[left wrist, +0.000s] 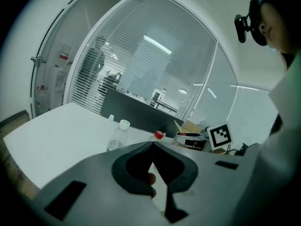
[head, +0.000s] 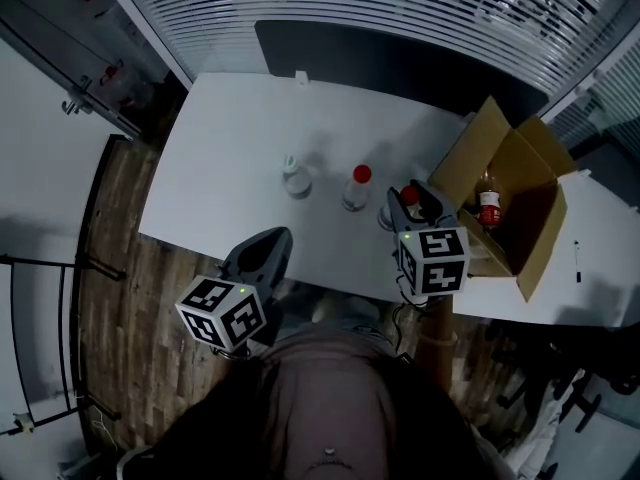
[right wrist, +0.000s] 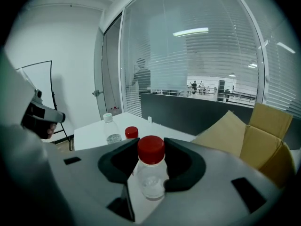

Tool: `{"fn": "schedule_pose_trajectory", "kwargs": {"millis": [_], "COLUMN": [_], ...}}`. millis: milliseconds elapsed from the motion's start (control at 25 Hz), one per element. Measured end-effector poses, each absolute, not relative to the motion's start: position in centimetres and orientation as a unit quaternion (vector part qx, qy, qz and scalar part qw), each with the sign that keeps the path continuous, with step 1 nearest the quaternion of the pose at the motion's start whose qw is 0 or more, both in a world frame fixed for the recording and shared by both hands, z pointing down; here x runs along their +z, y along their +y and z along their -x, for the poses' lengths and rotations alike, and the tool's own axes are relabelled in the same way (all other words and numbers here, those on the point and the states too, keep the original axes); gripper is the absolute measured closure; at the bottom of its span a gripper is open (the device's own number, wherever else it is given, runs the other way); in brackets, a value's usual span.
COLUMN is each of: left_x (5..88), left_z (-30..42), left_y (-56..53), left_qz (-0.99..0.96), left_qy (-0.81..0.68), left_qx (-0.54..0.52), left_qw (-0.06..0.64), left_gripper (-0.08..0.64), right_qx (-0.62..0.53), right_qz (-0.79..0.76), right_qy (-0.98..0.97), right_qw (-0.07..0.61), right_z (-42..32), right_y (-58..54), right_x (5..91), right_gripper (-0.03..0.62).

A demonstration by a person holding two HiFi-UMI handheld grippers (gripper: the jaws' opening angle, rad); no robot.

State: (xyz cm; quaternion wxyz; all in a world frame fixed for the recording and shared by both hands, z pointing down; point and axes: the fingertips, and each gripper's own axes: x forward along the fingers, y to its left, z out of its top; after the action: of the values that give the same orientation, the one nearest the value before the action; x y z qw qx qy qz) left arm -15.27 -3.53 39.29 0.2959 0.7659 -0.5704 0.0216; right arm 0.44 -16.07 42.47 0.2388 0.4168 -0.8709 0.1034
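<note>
Red-capped bottle (right wrist: 151, 173) sits right between the jaws of the right gripper (right wrist: 151, 149), and the two dark pads are narrowed in against its clear sides, just under the cap. It's upright and held. From the head view, that bottle (head: 408, 196) is over the near right part of the white table (head: 230, 148), just beside the open cardboard box (head: 525, 158). The right gripper (head: 408, 208) reaches forward from the person's body, with its marker cube toward the chest and its jaws pointing away across the tabletop.

Over to the left gripper (left wrist: 153, 144). Its jaw tips are pressed together to a point, with no object caught between them. In the head view it (head: 272, 240) is held low at the table's near edge, partly over the wooden floor (head: 130, 268), angled up and forward toward the middle of the table. It is well apart from the right gripper.

Ahead of the left gripper, a white-capped bottle (head: 296, 178) and a free-standing red-top bottle (head: 357, 188) both stand upright, near one another but not touching. The red-top one is the closer of the two to the held bottle. Inside the box, another bottle with a red label (head: 488, 206) stands against the inner wall.
</note>
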Motion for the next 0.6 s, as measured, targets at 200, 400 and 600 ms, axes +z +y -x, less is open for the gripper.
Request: {"fn": "schedule_pose_trajectory", "kwargs": {"millis": [200, 400, 600], "left_x": [39.2, 39.2, 39.3], "left_z": [15.3, 15.3, 15.0], "left_y": [-3.9, -4.1, -4.5], "left_qz": [-0.763, -0.762, -0.763], "left_qy": [-0.575, -0.577, -0.576], "left_qx": [0.021, 0.019, 0.017], "left_qw": [0.294, 0.293, 0.292], "left_gripper": [0.552, 0.552, 0.552], "right_qx": [0.101, 0.105, 0.11], "right_qz": [-0.411, -0.406, -0.402], "right_qy": [-0.871, -0.871, -0.871], "right_qw": [0.252, 0.255, 0.261], "right_z": [-0.1, 0.0, 0.0], "right_y": [-16.3, -16.2, -16.0], "right_x": [43.4, 44.1, 45.3], "right_gripper": [0.42, 0.42, 0.42]}}
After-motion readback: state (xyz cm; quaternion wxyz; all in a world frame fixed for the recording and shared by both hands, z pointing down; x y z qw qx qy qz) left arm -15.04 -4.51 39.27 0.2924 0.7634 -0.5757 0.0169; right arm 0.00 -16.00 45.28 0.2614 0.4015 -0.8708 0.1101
